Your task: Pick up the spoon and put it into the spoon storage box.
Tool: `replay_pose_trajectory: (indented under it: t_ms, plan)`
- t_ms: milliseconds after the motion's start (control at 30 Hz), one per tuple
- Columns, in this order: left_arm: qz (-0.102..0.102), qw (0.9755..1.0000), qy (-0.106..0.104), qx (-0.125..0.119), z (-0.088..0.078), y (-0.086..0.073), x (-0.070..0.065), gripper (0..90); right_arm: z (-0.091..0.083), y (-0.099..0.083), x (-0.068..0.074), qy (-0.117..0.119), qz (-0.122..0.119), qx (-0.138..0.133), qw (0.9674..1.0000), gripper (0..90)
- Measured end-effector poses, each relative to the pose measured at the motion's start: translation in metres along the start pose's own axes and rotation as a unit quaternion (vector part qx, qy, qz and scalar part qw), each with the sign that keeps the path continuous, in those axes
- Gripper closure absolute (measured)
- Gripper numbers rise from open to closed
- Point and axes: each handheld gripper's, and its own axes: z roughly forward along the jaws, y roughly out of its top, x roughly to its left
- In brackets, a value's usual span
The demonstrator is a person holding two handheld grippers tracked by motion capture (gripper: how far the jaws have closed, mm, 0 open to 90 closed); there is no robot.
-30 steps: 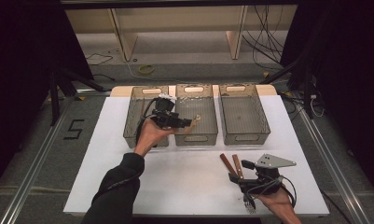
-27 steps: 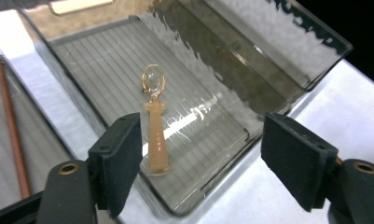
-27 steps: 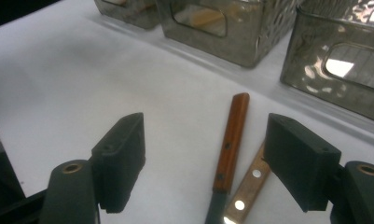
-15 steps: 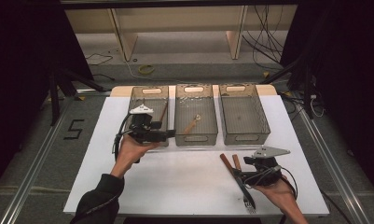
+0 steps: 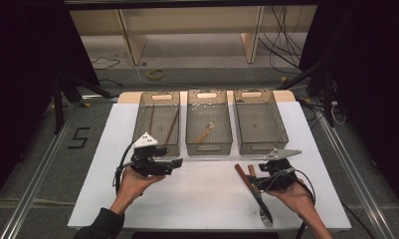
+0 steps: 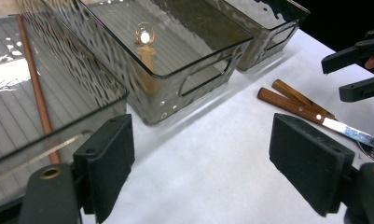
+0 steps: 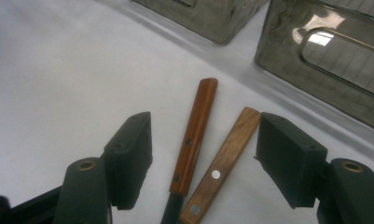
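Observation:
Two wooden-handled pieces of cutlery lie side by side on the white table [image 5: 207, 199]: a red-brown handle [image 7: 194, 135] and a lighter one [image 7: 224, 161], also seen as the cutlery [image 5: 248, 178] at the front right. My right gripper [image 7: 204, 140] [image 5: 257, 177] straddles both handles; its jaws have just been closing, but the pads stand clear of the wood. My left gripper [image 5: 176, 164] [image 6: 208, 168] hovers in front of the left bin [image 5: 156, 99]; its jaws have just been opening, with nothing between them.
Three clear bins stand in a row at the back. The left bin [image 6: 58, 140] holds brown chopsticks [image 5: 171, 127], the middle bin [image 5: 209, 148] a wooden spoon [image 5: 205, 133], and nothing lies in the right bin [image 5: 259, 145]. Fork tines [image 5: 264, 219] point to the front edge.
My left gripper has pulled back from above the bins toward the person and to the left, its jaws wider. The right gripper has edged a little over the handles, its jaws narrower.

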Motion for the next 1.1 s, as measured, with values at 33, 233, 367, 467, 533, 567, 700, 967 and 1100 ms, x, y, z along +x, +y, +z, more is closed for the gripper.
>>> replay_pose_trajectory:
  t_ms: [33, 233, 367, 467, 533, 567, 700, 967, 1100]
  plan:
    - [0.004, 1.0, 0.002, 0.0, -0.001, -0.003, -0.001, 21.4, 0.001, 0.001, 0.0, 0.002, -0.002, 0.003, 1.0, 37.1]
    - [0.005, 1.0, 0.006, -0.002, -0.008, -0.017, -0.001, 21.1, 0.007, 0.005, 0.003, 0.014, -0.011, 0.019, 0.9997, 39.1]
    - [-0.001, 0.9999, 0.013, -0.01, -0.013, -0.026, 0.003, 20.7, 0.011, 0.008, 0.003, 0.02, -0.014, 0.029, 0.9993, 40.5]
    - [-0.005, 0.9997, 0.016, -0.017, -0.018, -0.031, 0.006, 20.3, 0.015, 0.009, 0.003, 0.023, -0.013, 0.041, 0.9988, 40.9]
    - [-0.003, 0.9996, 0.018, -0.02, -0.02, -0.033, 0.007, 20.2, 0.017, 0.01, 0.003, 0.025, -0.013, 0.048, 0.9984, 41.3]
    - [-0.002, 0.9996, 0.017, -0.022, -0.021, -0.034, 0.006, 20.1, 0.018, 0.01, 0.003, 0.026, -0.016, 0.051, 0.9982, 41.6]
    - [0.008, 0.9995, 0.021, -0.021, -0.023, -0.037, 0.005, 19.9, 0.02, 0.012, 0.003, 0.025, -0.015, 0.062, 0.9976, 42.8]
    - [0.014, 0.9995, 0.023, -0.015, -0.024, -0.043, 0.002, 19.8, 0.027, 0.014, 0.003, 0.032, -0.02, 0.085, 0.9957, 45.3]
    - [0.015, 0.9994, 0.025, -0.017, -0.026, -0.046, 0.001, 19.8, 0.029, 0.014, 0.003, 0.035, -0.02, 0.093, 0.9949, 46.2]
